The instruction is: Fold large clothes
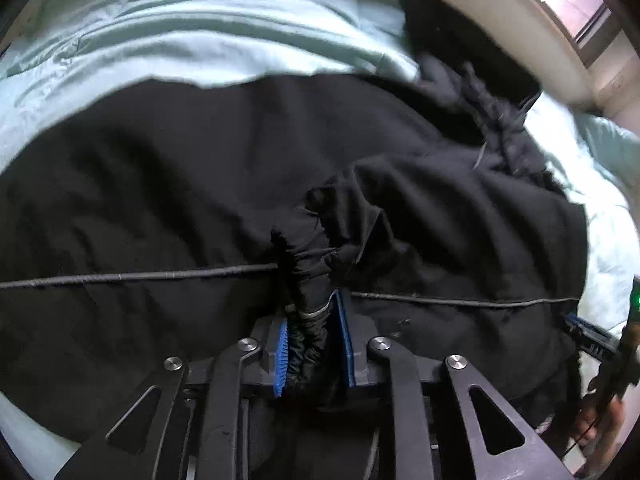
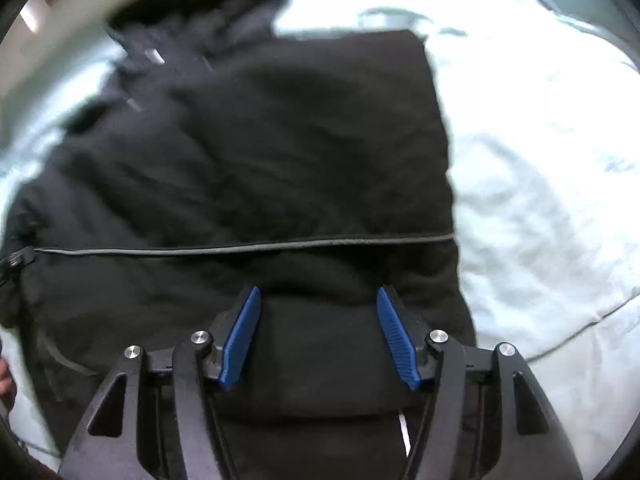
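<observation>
The jacket (image 1: pixel 200 184) is plain black, crossed by one thin grey piping line (image 2: pixel 248 249). Under it the bedspread (image 1: pixel 192 24) is pale mint green (washed nearly white in the right wrist view). Both grippers have black frames and bright blue ribbed pads (image 2: pixel 394 334). The bed's rim (image 1: pixel 532 28) is cream.
</observation>
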### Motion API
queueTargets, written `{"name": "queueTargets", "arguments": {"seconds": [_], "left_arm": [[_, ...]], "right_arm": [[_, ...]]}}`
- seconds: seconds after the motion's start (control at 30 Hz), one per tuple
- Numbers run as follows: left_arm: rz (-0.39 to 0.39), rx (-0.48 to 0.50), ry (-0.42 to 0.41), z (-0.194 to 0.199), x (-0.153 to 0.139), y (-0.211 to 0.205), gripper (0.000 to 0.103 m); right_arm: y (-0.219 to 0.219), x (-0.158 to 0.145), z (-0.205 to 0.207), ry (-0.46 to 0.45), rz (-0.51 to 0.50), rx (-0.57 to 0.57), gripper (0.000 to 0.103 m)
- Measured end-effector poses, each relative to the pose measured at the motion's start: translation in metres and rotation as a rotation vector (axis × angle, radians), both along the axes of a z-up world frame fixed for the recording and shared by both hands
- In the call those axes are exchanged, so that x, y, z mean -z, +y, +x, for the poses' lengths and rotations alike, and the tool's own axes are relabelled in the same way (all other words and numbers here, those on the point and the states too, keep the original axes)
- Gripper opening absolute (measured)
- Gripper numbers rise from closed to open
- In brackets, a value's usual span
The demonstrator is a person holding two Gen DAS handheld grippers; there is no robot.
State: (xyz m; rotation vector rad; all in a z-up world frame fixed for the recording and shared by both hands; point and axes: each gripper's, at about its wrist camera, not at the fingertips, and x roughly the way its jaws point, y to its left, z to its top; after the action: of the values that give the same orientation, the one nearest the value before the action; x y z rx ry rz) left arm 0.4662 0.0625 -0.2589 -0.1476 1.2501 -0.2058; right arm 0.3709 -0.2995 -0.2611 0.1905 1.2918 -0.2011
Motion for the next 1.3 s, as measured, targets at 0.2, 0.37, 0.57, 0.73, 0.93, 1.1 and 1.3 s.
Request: {"name": "queueTargets", "arguments": {"seconds": [0.2, 0.37, 0.57, 0.73, 0.93, 1.1, 1.3], "left_arm": [[0.033, -0.035, -0.086, -0.012, -0.042, 0.008, 0.033], [0.035, -0.011, -0.249, -0.021, -0.102, -0.006, 0.036], [-0.050, 0.133, -0.097, 0.005, -0.046, -0.076, 0.036], [-0.025, 0.073, 0.008, 0.016, 0.006, -0.075, 0.036], [-0.043, 0.050, -0.055, -0.009, -0.030, -0.055, 0.036], [-0.131, 0.062, -0.071, -0.048, -0.041, -0.039, 0.040], [-0.084, -0.005, -0.009, -0.053, -0.012, -0.042, 0.040]], "right_arm": [[-0.003, -0.025, 0.005, -0.006, 0.017, -0.014, 0.065], [0.001, -0.079, 0.024, -0.172, -0.013, -0.047, 0.065], [-0.001, -0.022, 0.085, -0.058, -0.017, -0.043, 0.065], [0.002, -0.009, 0.090, -0.033, -0.039, -0.060, 0.066], [0.006, -0.044, 0.045, -0.090, 0.021, -0.057, 0.066], [0.027, -0.048, -0.027, -0.095, 0.007, -0.052, 0.066], [0.036, -0.016, -0.034, 0.030, -0.036, -0.029, 0.067]]}}
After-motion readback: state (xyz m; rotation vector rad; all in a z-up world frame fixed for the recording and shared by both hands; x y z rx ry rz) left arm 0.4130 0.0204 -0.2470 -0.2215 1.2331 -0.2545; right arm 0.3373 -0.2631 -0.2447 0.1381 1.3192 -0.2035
